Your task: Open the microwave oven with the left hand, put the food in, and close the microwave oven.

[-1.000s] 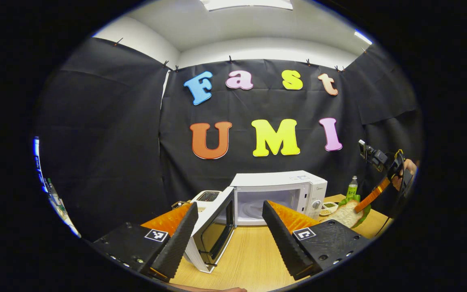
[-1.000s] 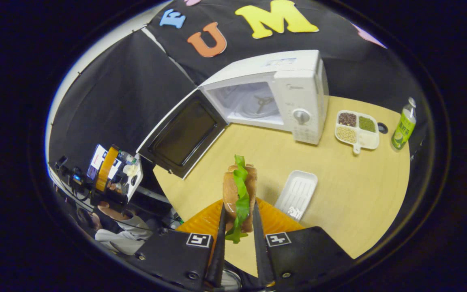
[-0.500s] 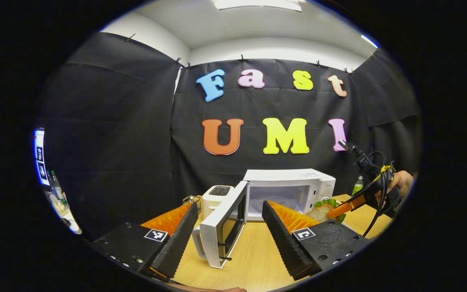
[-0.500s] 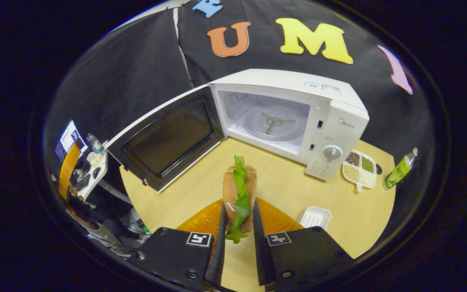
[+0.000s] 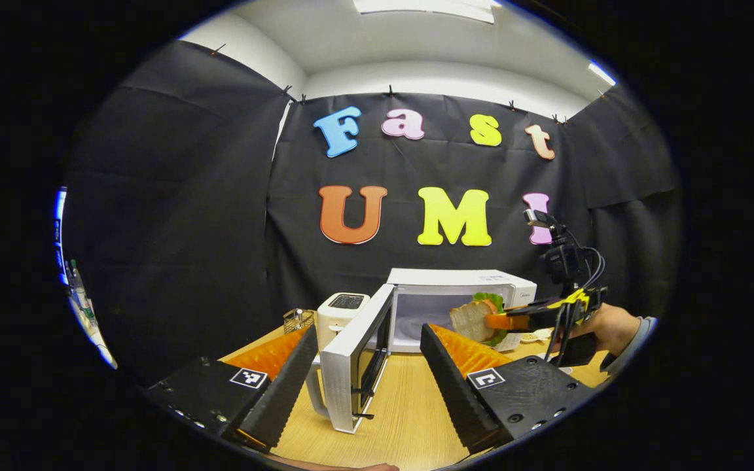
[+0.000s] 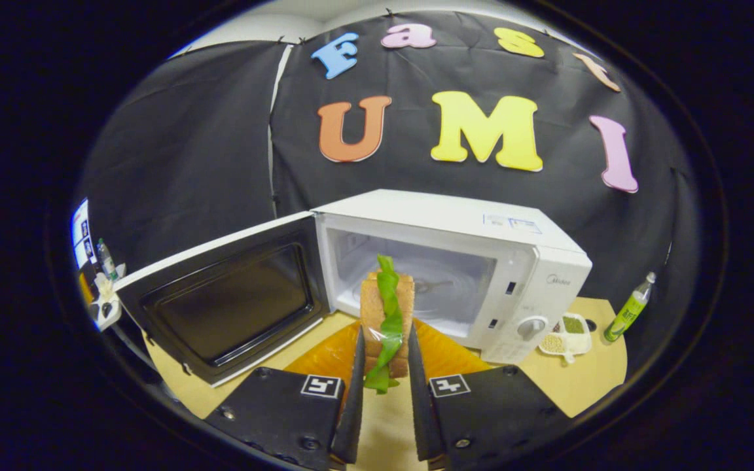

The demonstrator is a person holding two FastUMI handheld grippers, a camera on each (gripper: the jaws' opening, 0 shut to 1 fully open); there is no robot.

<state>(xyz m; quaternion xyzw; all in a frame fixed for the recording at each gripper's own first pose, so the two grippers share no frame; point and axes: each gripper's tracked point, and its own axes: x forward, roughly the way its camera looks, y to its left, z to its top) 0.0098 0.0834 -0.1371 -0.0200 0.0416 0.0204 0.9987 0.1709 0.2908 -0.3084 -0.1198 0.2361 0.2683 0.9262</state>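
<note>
The white microwave stands on the wooden table with its door swung wide open to the left and its glass turntable showing. My right gripper is shut on a sandwich of bread and green lettuce, held upright just in front of the oven's opening. In the left gripper view the sandwich hangs before the microwave, held by the right gripper. My left gripper is open and holds nothing, back from the door's edge.
A white toaster and a small wire basket stand left of the oven. A divided dish of beans and a green bottle sit to its right. A hand holds the right gripper.
My right gripper has carried the sandwich forward and lower, from above the table to the mouth of the open microwave. My left gripper stays open and has drifted slightly.
</note>
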